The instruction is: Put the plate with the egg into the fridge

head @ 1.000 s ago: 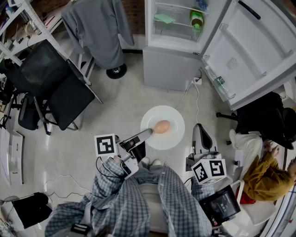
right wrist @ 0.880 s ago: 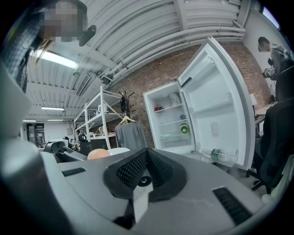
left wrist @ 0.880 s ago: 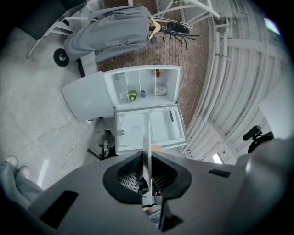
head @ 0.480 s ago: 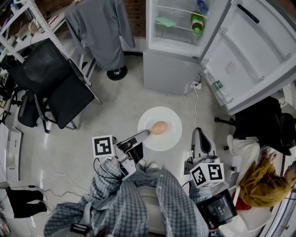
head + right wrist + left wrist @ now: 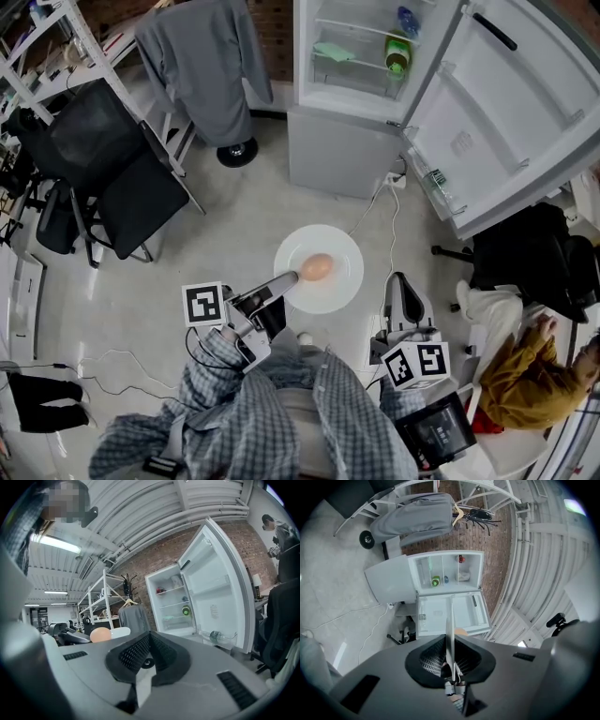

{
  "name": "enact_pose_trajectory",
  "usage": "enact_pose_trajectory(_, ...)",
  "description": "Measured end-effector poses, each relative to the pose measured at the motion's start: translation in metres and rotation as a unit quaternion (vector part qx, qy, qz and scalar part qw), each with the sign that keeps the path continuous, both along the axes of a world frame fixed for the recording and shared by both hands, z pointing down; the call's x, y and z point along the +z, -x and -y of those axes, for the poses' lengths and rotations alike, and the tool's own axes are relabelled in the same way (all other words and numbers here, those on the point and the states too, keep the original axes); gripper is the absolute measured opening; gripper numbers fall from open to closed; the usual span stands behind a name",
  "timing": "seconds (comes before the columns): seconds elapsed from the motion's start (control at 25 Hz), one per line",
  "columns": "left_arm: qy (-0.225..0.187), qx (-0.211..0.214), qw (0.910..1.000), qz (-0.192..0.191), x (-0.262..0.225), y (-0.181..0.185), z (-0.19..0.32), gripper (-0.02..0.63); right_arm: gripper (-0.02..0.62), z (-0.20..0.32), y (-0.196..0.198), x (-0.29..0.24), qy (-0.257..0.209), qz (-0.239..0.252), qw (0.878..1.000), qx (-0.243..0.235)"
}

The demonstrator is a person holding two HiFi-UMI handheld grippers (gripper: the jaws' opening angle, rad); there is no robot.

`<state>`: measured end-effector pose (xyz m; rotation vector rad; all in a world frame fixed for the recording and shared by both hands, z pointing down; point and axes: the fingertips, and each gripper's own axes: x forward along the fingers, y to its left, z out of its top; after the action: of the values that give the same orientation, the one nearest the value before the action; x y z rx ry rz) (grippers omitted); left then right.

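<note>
One egg (image 5: pixel 317 267) on plate (image 5: pixel 342 279), left hand-held gripper (image 5: pixel 292 279) pinching rim (image 5: pixel 450 634), right hand-held gripper (image 5: pixel 404 279) closed

No wording is legible; the sticker (image 5: pixel 214 611) on the fridge door (image 5: pixel 506 103) is too small.

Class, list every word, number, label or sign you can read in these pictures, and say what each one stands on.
No text here can be read.
The sticker inside the fridge door: too small to read.
The label on the bottle in that door's shelf: blurred.
The green bottle in the fridge: label unreadable.
The two marker cubes: black-and-white patterns only, no letters.
</note>
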<state>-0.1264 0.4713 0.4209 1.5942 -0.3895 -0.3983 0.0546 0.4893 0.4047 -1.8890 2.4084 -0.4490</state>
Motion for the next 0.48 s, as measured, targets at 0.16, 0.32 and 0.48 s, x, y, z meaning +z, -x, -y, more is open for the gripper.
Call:
enact_pose_trajectory(0.16, 0.005, -0.006, 1.0, -0.001, 0.005, 0.0, -0.003, 0.034, 0.005, 0.0, -0.006, 0.003, 0.004, 0.004, 1.0, 0.009)
enact_pose_trajectory(0.32, 0.003, -0.003, 1.0, -0.002, 0.007, -0.005, 0.004, 0.034, 0.005, 0.004, -0.008, 0.005, 0.004, 0.0, 1.0, 0.007)
enact_pose_trajectory(0.48, 0.0, 0.006, 1.0, -0.002, 0.009, -0.016, 0.02, 0.034, 0.005, 0.019, -0.014, 0.008, 0.002, -0.004, 1.0, 0.009)
